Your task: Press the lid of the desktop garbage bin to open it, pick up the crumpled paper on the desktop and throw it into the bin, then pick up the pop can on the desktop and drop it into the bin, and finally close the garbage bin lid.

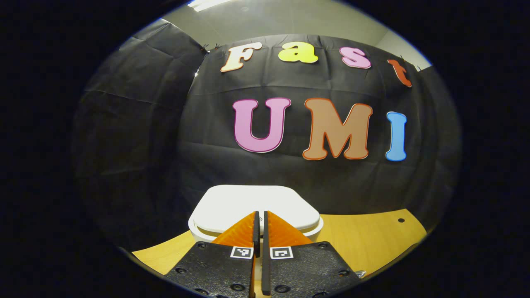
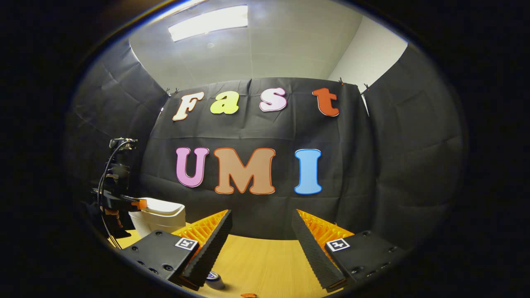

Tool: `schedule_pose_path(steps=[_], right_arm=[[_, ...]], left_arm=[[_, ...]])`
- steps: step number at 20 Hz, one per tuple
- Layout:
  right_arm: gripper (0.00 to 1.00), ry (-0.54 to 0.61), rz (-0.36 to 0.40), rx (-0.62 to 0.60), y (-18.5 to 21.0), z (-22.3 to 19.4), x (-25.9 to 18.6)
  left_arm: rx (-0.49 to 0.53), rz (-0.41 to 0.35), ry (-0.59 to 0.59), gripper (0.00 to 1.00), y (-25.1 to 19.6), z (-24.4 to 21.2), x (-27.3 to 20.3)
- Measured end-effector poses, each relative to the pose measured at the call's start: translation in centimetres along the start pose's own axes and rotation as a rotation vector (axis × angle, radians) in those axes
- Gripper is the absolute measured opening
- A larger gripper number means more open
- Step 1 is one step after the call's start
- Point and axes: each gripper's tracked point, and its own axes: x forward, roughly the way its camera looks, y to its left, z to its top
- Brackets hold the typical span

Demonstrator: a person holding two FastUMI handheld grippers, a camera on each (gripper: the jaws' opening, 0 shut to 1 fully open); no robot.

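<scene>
Bin (image 1: 254, 209) with its white lid down is sitting right in front of the left gripper (image 1: 261, 229), on the wooden table (image 1: 364, 244). That gripper's two fingers are pressed almost together, with just a thin crack between them, and nothing is sitting in that crack. Their tips are reaching over the near edge of the lid (I cannot tell if they are touching it).

In the right gripper view, the same bin (image 2: 159, 217) is standing far off to the left of the right gripper (image 2: 261, 221), with the left gripper (image 2: 124, 203) and its cable hanging just beside it. The right gripper's fingers are spread wide apart and are holding nothing. Down low, just under its left finger, the top of the pop can (image 2: 214, 280) is peeking out on the table (image 2: 261, 265).
</scene>
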Motion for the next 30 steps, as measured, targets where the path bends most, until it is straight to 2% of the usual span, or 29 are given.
schedule_pose_path(steps=[2,5,6,7,11,13,14,15,18,20,21,22,23,30], right_arm=[[0.96,0.011,0.014,-0.003,0.2,-0.2,0.1],[0.96,0.01,0.027,-0.009,0.5,-0.2,0.1],[1.0,0.009,0.028,-0.007,0.6,-0.1,0.1],[0.96,0.01,0.03,-0.004,0.5,-0.2,0.1],[0.96,0.037,0.04,0.001,0.6,-1.5,0.8],[0.96,0.056,0.045,0.002,0.7,-2.5,1.1],[1.0,0.068,0.049,0.001,0.8,-3.2,1.2],[0.96,0.08,0.053,-0.002,0.8,-3.9,1.5],[0.96,0.13,0.066,-0.01,1.1,-6.4,2.1],[1.0,0.171,0.076,-0.016,1.3,-8.3,2.4],[0.96,0.192,0.082,-0.021,1.5,-9.3,2.6],[1.0,0.215,0.086,-0.027,1.6,-10.6,2.7],[0.97,0.244,0.092,-0.033,1.6,-11.9,2.9],[0.97,0.43,0.115,-0.078,2.0,-20.9,3.2]], left_arm=[[-0.001,-0.062,-0.053,0.08,-1.7,1.9,-1.5],[0.049,-0.126,-0.117,0.64,-3.7,3.8,-3.7],[0.061,-0.142,-0.136,0.73,-4.2,4.2,-4.3],[0.066,-0.148,-0.142,0.81,-4.7,4.5,-5.0],[0.082,-0.201,-0.164,0.9,-7.0,4.4,-8.0],[0.118,-0.214,-0.174,0.91,-7.7,4.3,-9.1],[0.129,-0.223,-0.174,0.94,-8.0,3.9,-9.6],[0.138,-0.229,-0.173,0.92,-8.5,3.9,-10.0],[0.129,-0.242,-0.151,0.92,-9.0,3.0,-11.1],[0.113,-0.242,-0.128,0.92,-9.2,2.2,-11.6],[0.109,-0.235,-0.116,0.92,-9.0,1.8,-11.8],[0.104,-0.23,-0.103,0.92,-8.9,1.5,-11.9],[0.1,-0.225,-0.093,0.94,-8.8,1.1,-12.0],[0.097,-0.187,-0.043,0.92,-7.9,-0.5,-12.9]])
